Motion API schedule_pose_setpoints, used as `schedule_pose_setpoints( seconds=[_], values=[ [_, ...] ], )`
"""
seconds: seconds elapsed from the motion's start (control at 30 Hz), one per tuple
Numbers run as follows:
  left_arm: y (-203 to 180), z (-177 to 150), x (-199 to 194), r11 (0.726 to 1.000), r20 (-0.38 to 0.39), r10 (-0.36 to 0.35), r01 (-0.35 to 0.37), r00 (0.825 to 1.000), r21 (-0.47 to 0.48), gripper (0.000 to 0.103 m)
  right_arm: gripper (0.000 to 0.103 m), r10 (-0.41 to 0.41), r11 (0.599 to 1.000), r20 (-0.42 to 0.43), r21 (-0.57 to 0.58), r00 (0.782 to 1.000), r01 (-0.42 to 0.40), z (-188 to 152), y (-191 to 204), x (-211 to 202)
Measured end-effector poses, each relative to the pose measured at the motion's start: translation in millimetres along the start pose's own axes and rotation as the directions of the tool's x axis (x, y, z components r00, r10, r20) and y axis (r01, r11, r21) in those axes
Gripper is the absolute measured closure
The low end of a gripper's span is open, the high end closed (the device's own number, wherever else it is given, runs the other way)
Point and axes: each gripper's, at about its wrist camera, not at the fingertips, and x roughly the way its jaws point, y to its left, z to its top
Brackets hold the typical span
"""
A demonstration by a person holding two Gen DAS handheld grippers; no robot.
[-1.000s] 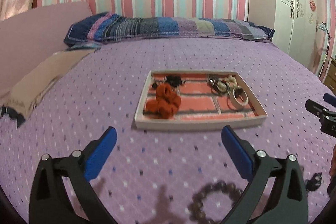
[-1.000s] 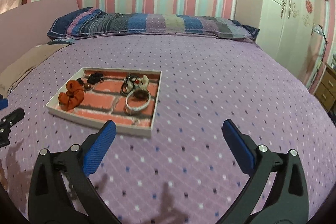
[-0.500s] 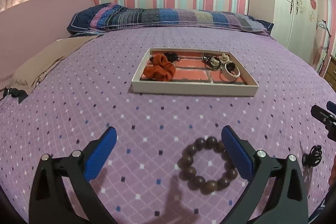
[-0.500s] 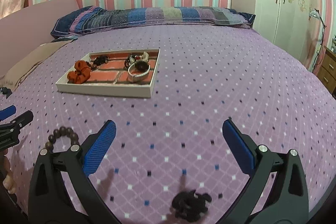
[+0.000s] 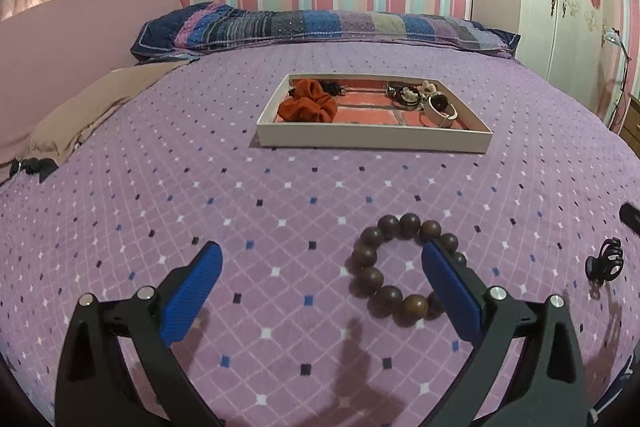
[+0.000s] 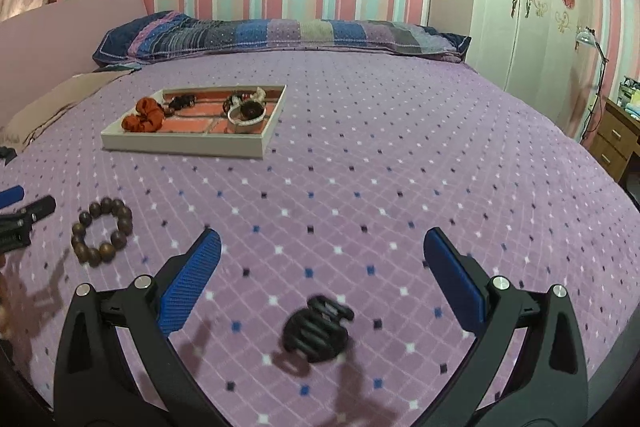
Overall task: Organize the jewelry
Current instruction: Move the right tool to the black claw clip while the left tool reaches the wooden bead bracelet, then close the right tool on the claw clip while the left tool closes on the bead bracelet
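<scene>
A brown wooden bead bracelet [image 5: 404,263] lies on the purple bedspread, just inside the right finger of my open, empty left gripper [image 5: 320,259]; it also shows in the right wrist view [image 6: 102,231]. A black hair claw clip [image 6: 316,327] lies between the fingers of my open, empty right gripper [image 6: 322,247], and at the right in the left wrist view [image 5: 606,261]. A white tray [image 5: 372,139] farther up the bed holds an orange scrunchie [image 5: 306,103], a white bangle [image 5: 438,107] and other small pieces.
A striped pillow [image 5: 320,27] lies at the head of the bed. A tan cloth [image 5: 80,111] lies at the left edge. A white wardrobe [image 6: 532,7] and a wooden drawer unit [image 6: 614,139] stand to the right of the bed.
Both grippers have pulled back from the tray and dropped lower. The bead bracelet and the hair clip have come into view close to the fingers. Both stay open.
</scene>
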Motion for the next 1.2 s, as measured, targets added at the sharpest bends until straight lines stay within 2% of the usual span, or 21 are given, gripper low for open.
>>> schedule_pose_setpoints(
  seconds=[0.2,0.33,0.6,0.77,0.9,0.97,1.03,1.1,1.2],
  values=[
    [3.0,-10.3,15.2,1.0,-0.044,-0.006,0.006,0.999,-0.005,0.005,0.004,-0.005,1.0,-0.068,0.007,0.998,0.005,-29.9,-4.0,21.5],
    [4.2,-13.0,24.7,1.0,-0.064,-0.011,0.01,0.998,-0.012,0.005,0.004,-0.011,0.999,-0.08,0.031,0.997,0.014,-40.3,-8.0,30.4],
    [2.5,-12.2,52.8,0.998,-0.133,-0.046,0.041,0.99,-0.039,0.005,0.004,-0.014,0.999,-0.098,0.047,0.995,0.018,-48.9,-14.6,40.7],
    [-1.4,-7.4,61.0,0.998,-0.136,-0.058,0.053,0.989,-0.038,0.005,0.005,-0.01,0.999,-0.098,0.044,0.995,0.014,-50.0,-14.2,43.0],
    [-5.9,-6.0,66.1,0.998,-0.146,-0.063,0.06,0.987,-0.027,0.007,0.011,-0.012,0.999,-0.101,0.034,0.995,0.015,-49.9,-11.2,45.2],
    [-6.8,-6.5,67.7,0.997,-0.149,-0.074,0.071,0.986,-0.024,0.011,0.016,-0.013,0.999,-0.105,0.031,0.994,0.017,-49.5,-10.3,46.6],
    [-7.2,-6.4,69.1,0.997,-0.154,-0.081,0.078,0.985,-0.022,0.02,0.022,-0.005,0.999,-0.116,0.036,0.993,0.009,-49.9,-10.2,48.7],
    [-7.7,-5.8,69.8,0.996,-0.156,-0.092,0.09,0.983,-0.019,0.023,0.027,-0.003,0.999,-0.121,0.043,0.993,0.009,-50.8,-10.9,49.1],
    [-9.4,-4.4,70.4,0.994,-0.158,-0.109,0.108,0.981,-0.016,0.036,0.038,0.015,0.999,-0.125,0.05,0.992,-0.009,-51.8,-11.2,49.0]
  ],
)
